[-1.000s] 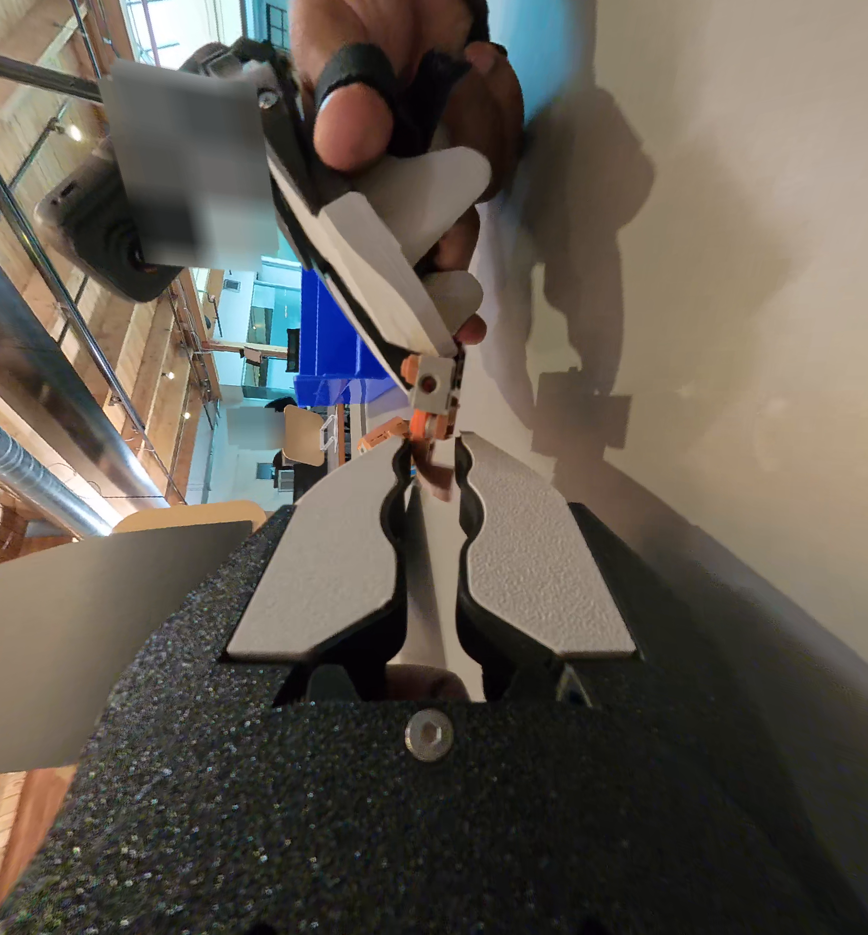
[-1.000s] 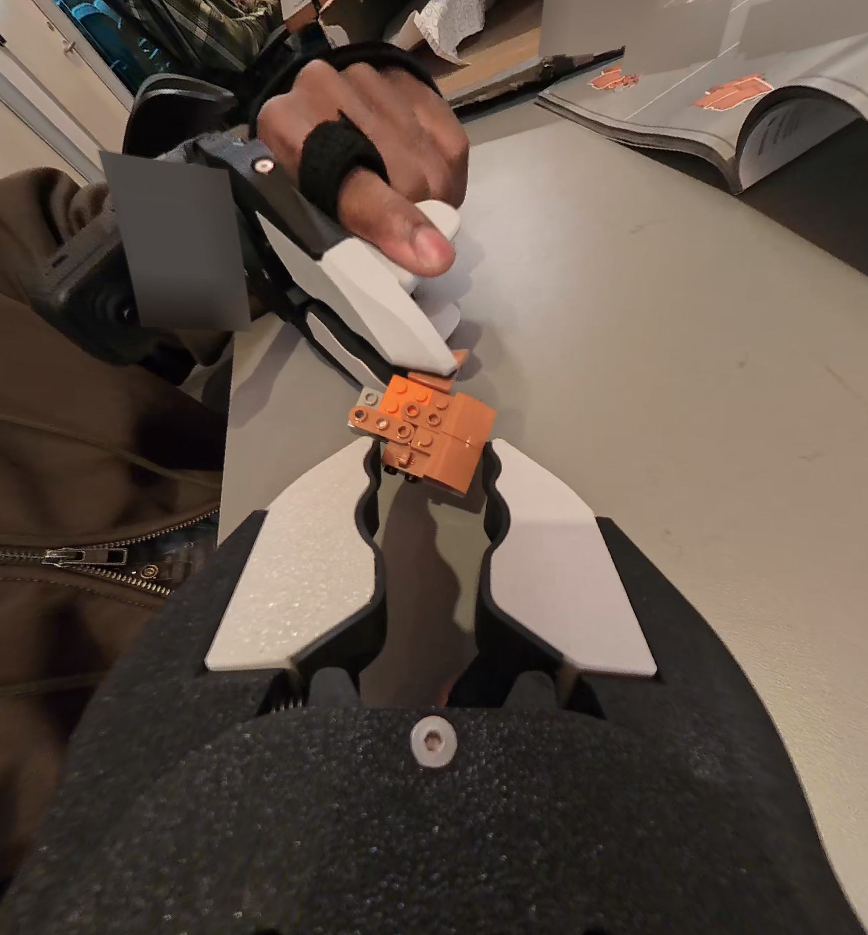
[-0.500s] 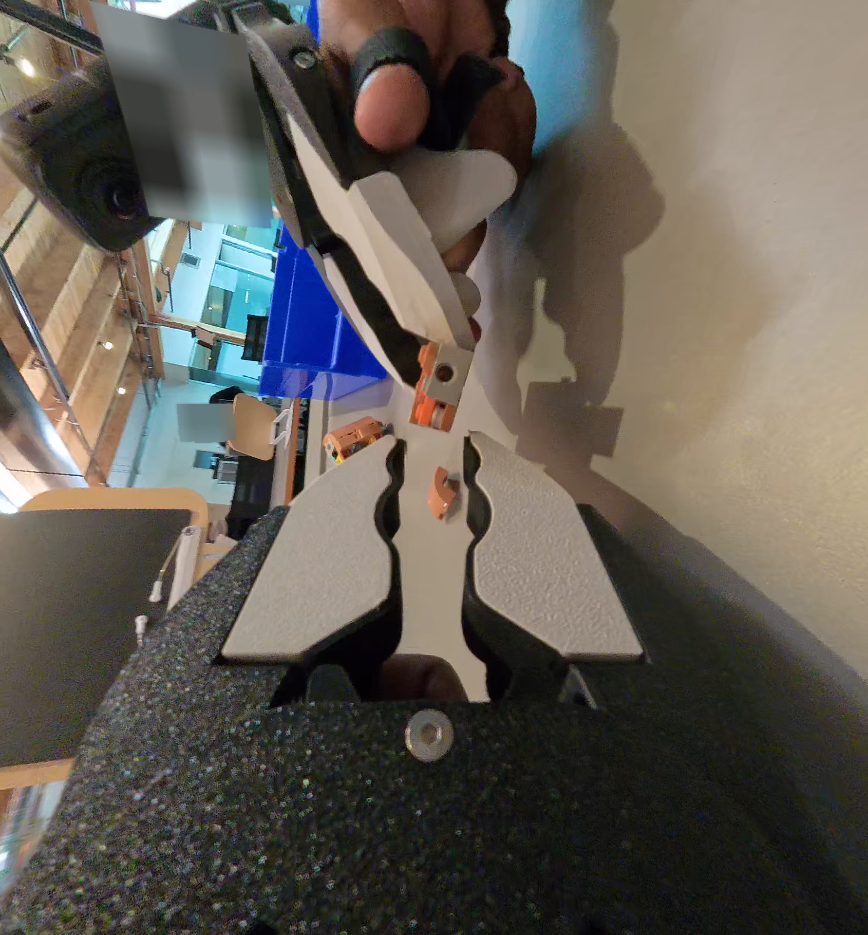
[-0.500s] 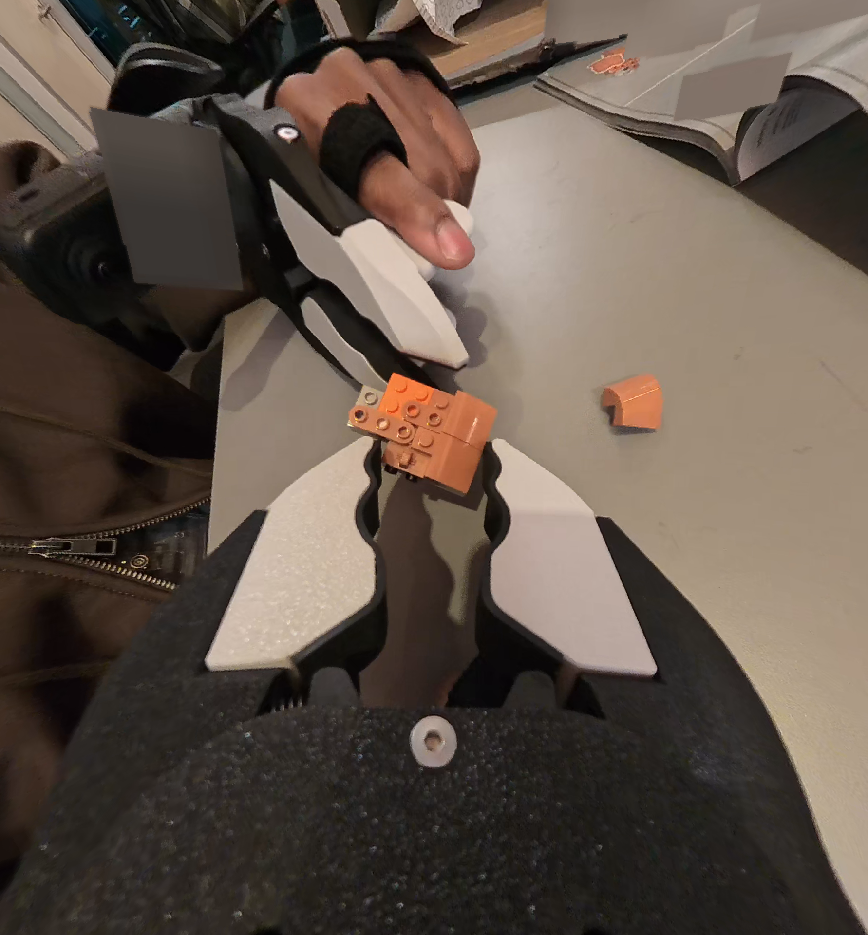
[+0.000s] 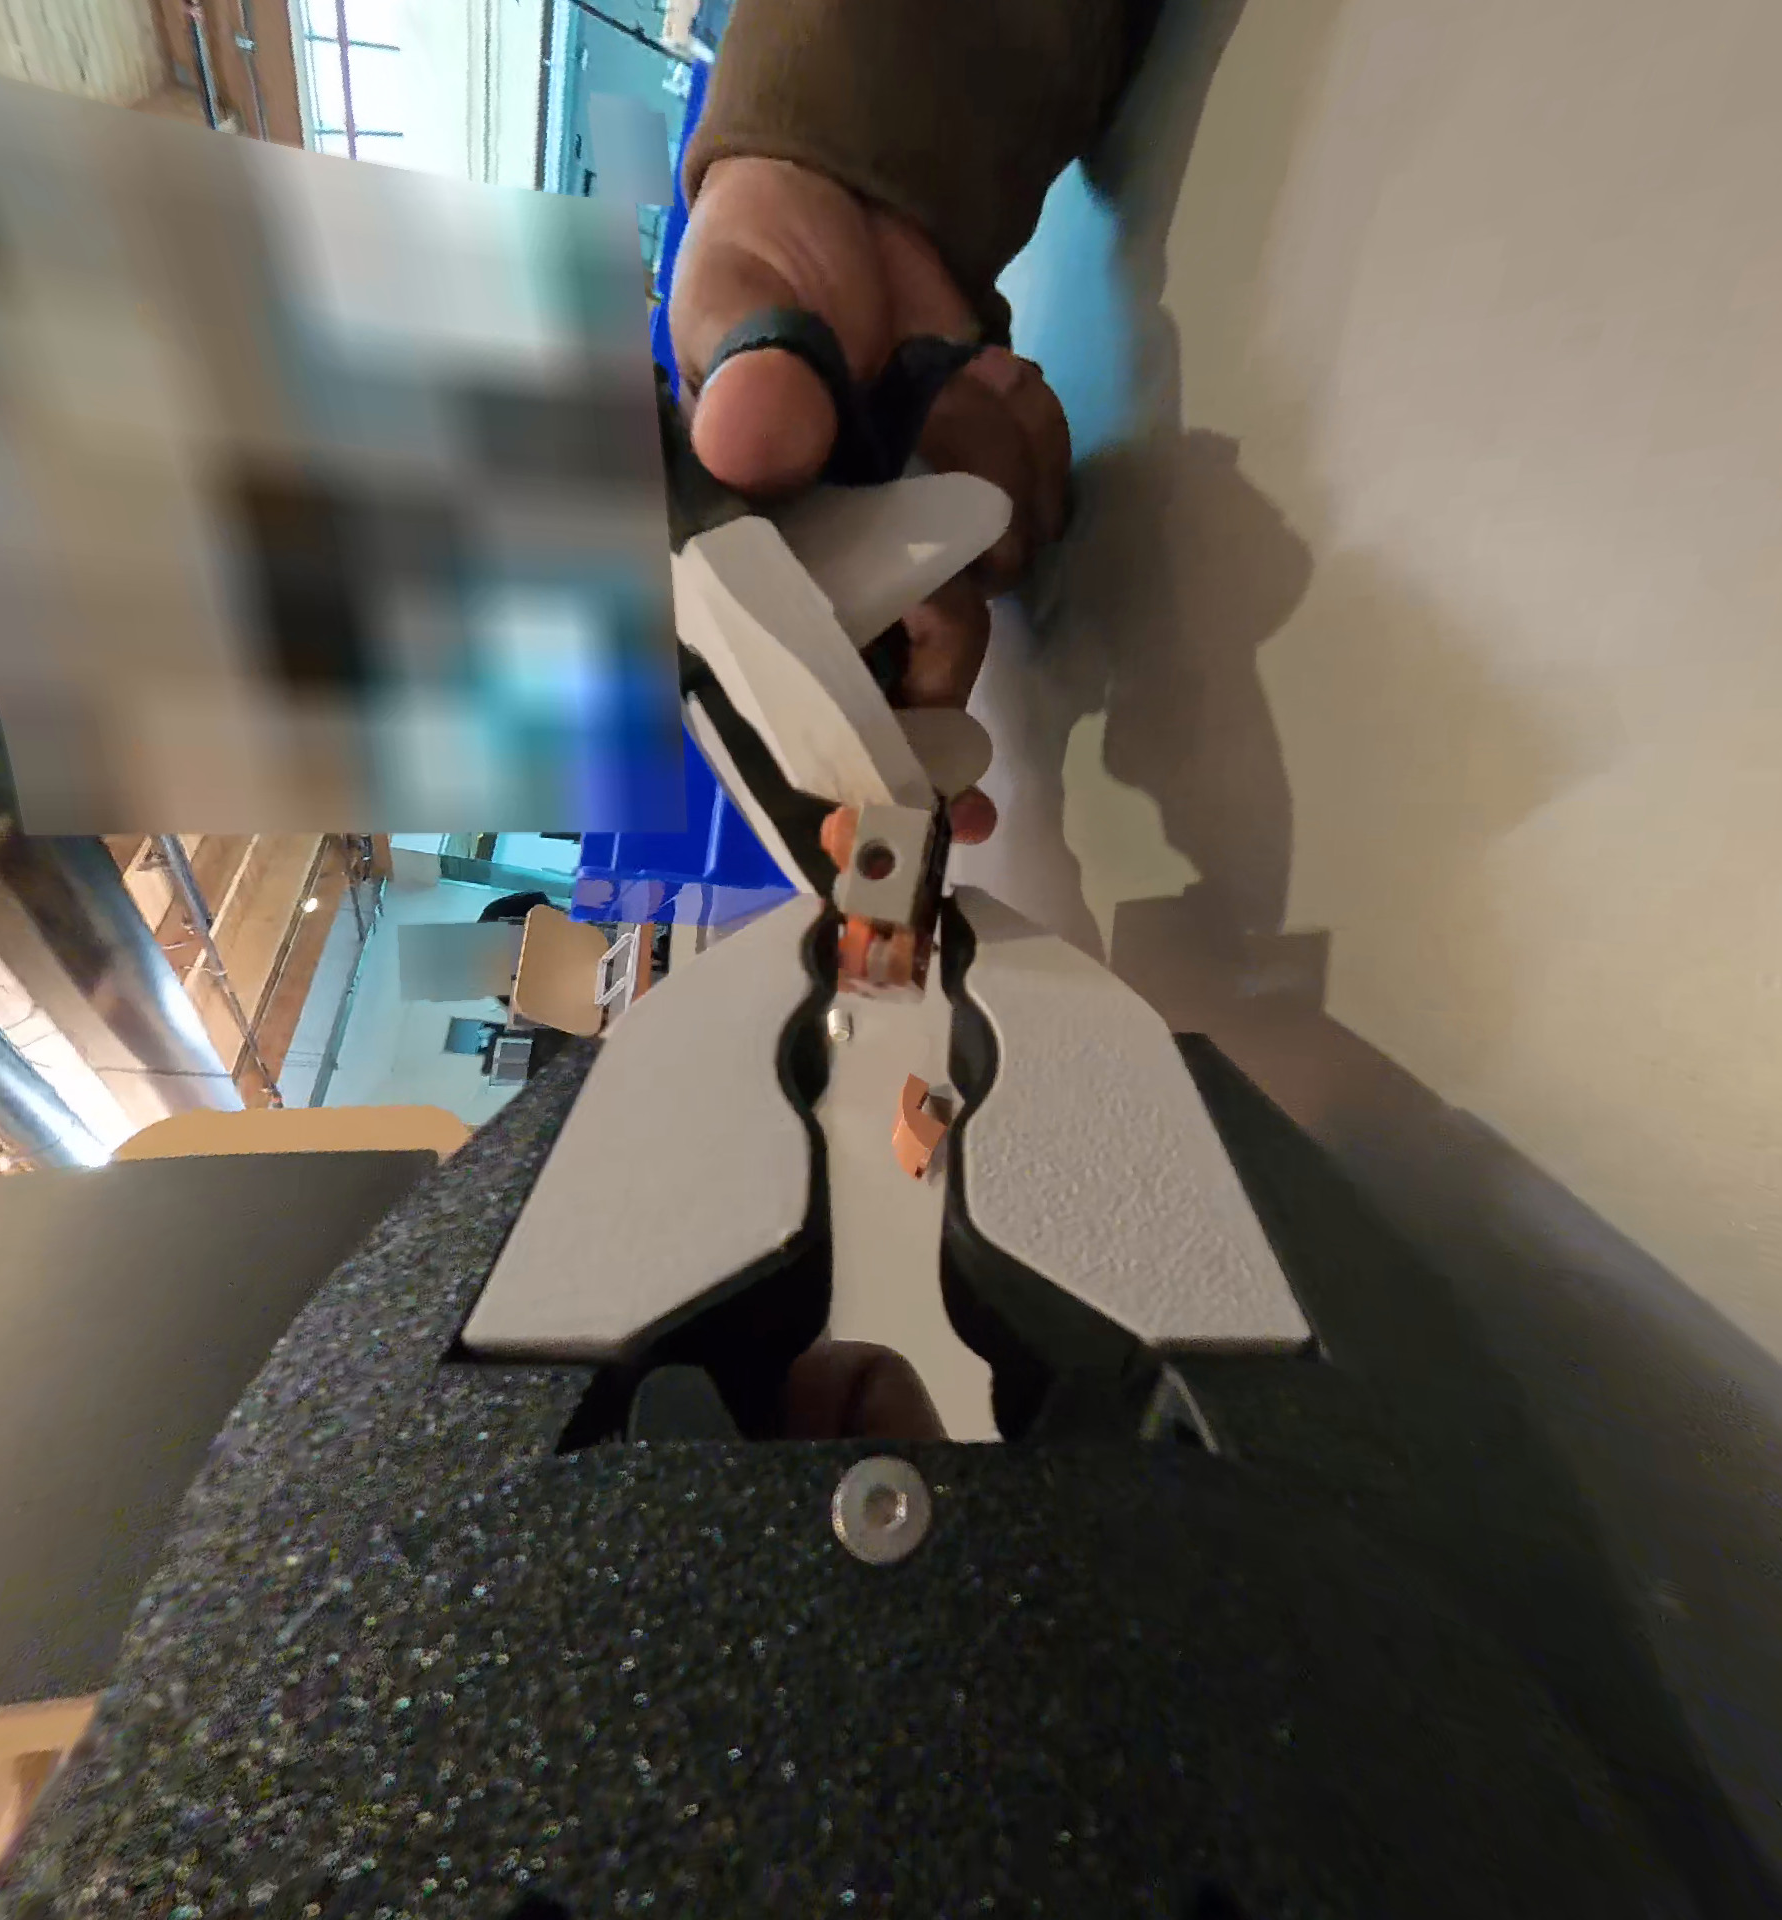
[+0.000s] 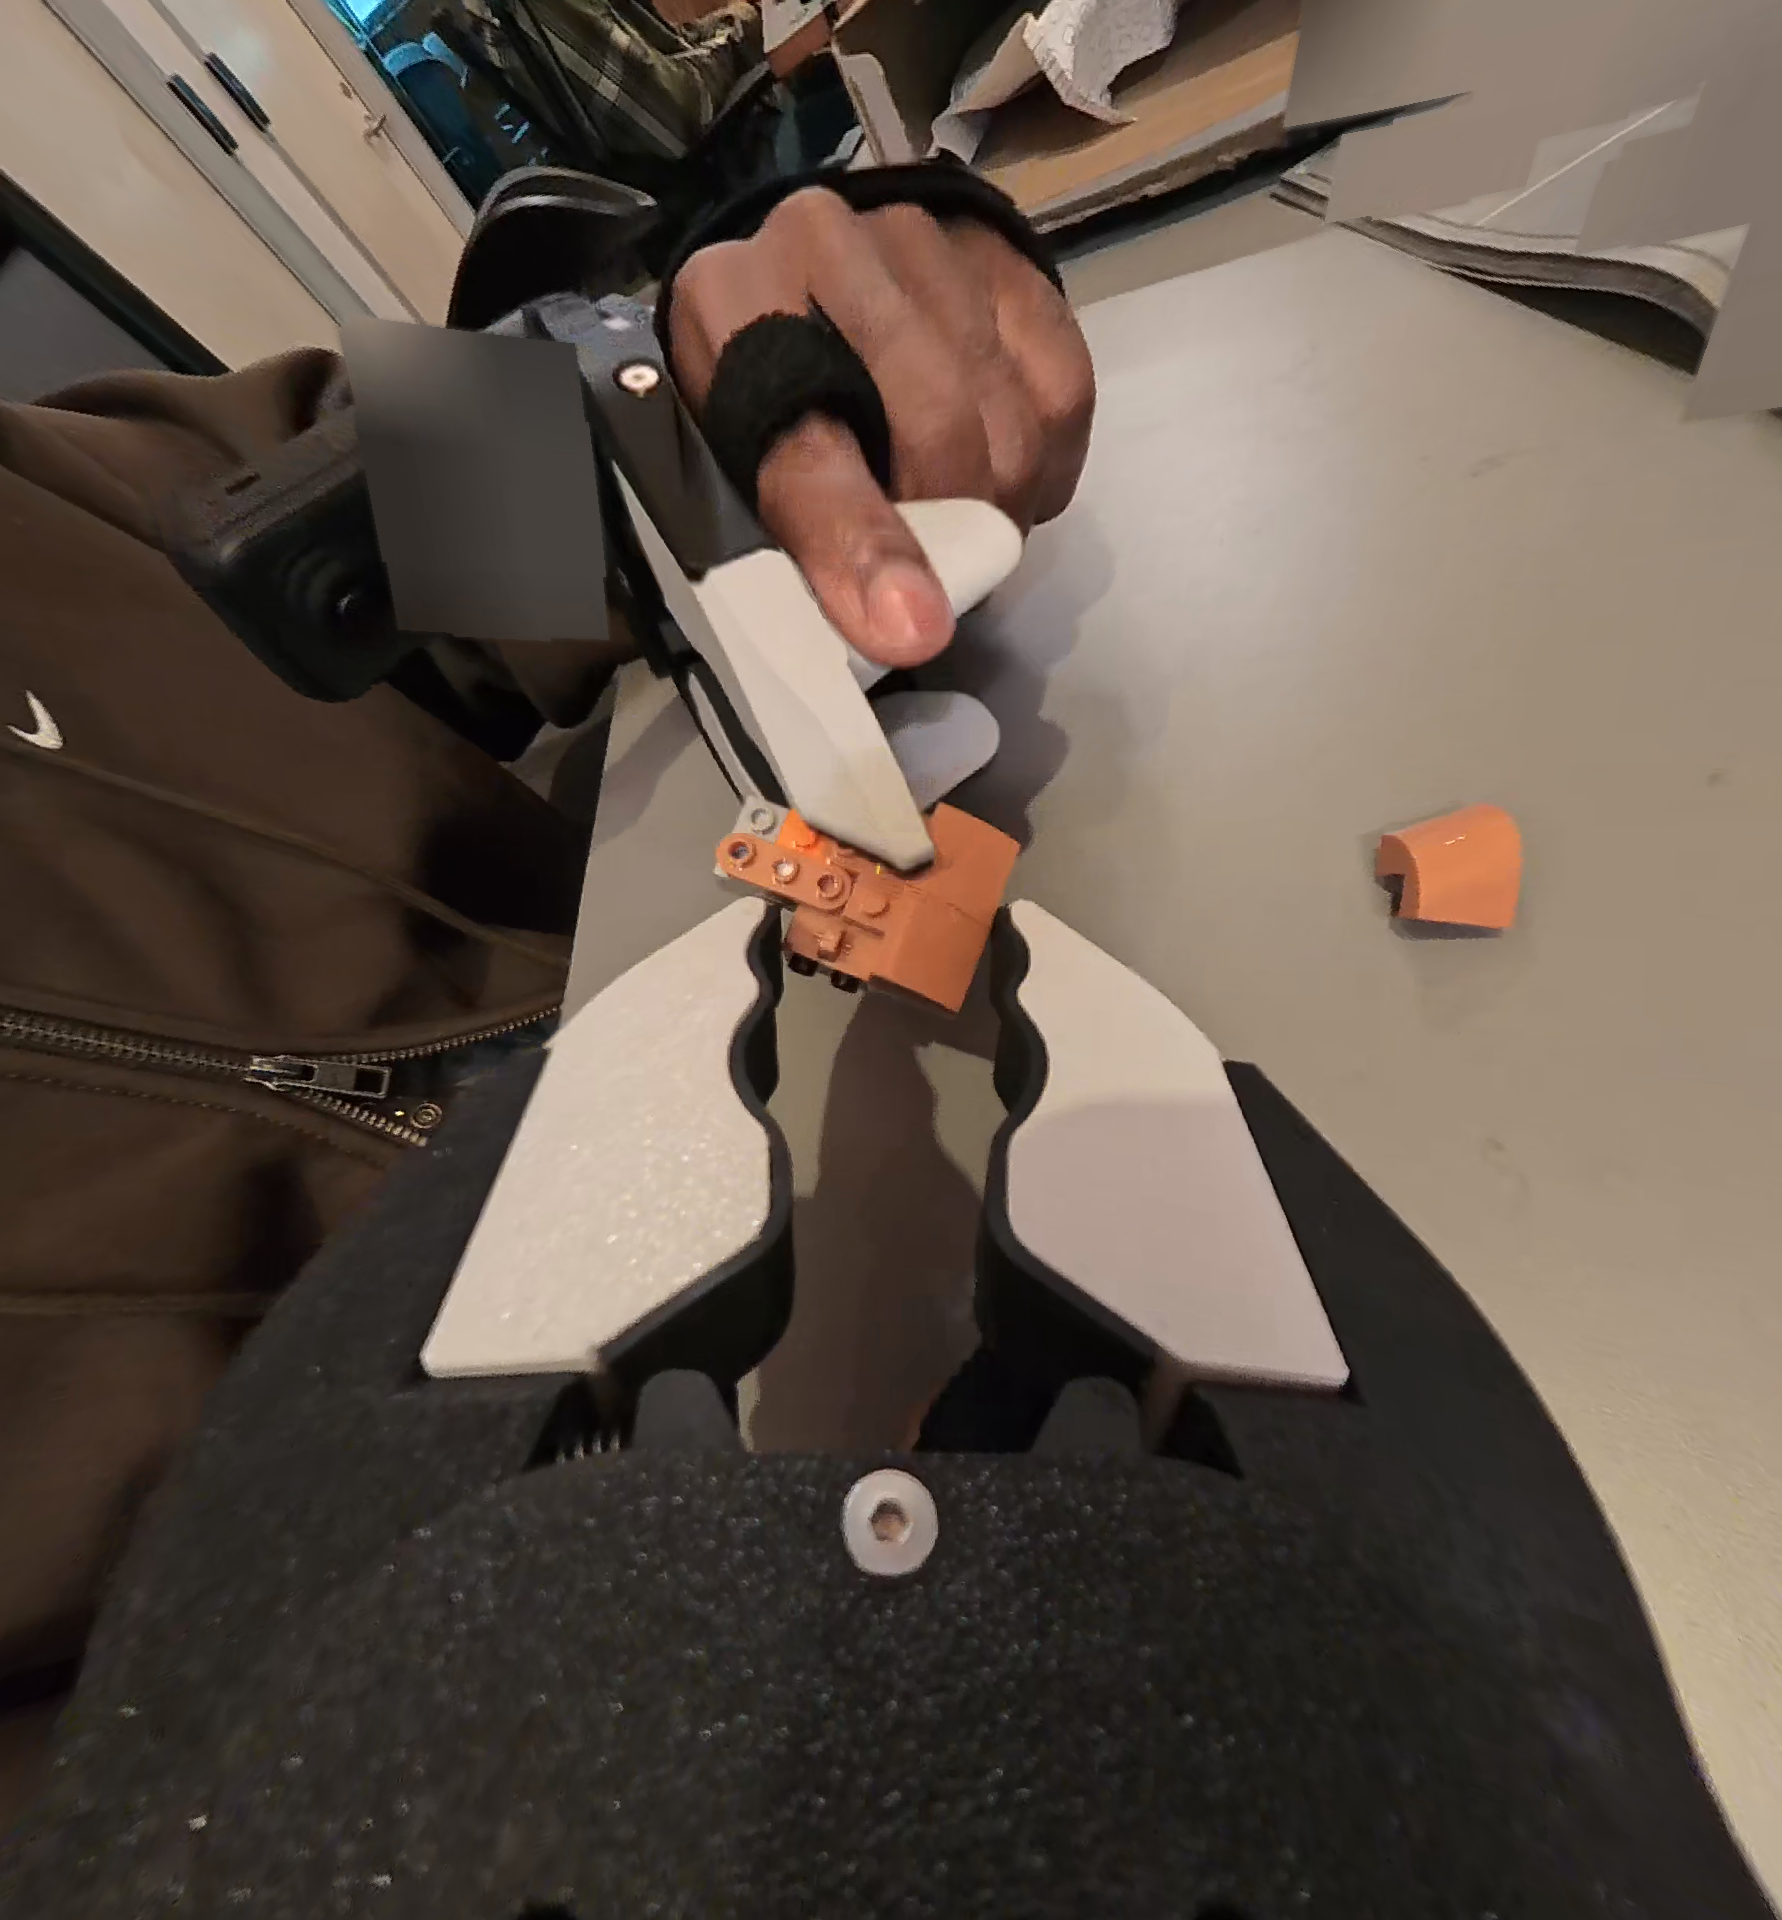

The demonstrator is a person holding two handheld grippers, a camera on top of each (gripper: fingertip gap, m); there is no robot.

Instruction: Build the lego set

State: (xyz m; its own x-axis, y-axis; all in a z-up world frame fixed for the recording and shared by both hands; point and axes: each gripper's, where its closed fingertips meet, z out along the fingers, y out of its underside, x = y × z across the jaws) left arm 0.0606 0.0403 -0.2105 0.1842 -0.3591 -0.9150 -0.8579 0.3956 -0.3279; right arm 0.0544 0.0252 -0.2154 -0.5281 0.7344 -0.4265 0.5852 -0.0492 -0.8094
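My right gripper is shut on a small orange lego assembly with a grey block on one end, held just above the grey table. My left gripper is narrowly open, with its tips on either side of the assembly's near end. In the right wrist view the left gripper comes in from above and its upper finger lies over the studs. A loose orange curved piece lies on the table to the right; it also shows between my left fingers.
A tiny grey stud piece lies on the table near the curved piece. An open booklet lies at the table's far edge. The person's brown jacket is close on the left. Blue bins stand in the background. The tips of both grippers are at nearly the same place. My right tips are roughly 8 centimeters from the loose orange curved piece.
My left gripper let go of the orange curved piece, which now lies on the table. It drew back, then closed in on the assembly again. The right gripper kept its hold.
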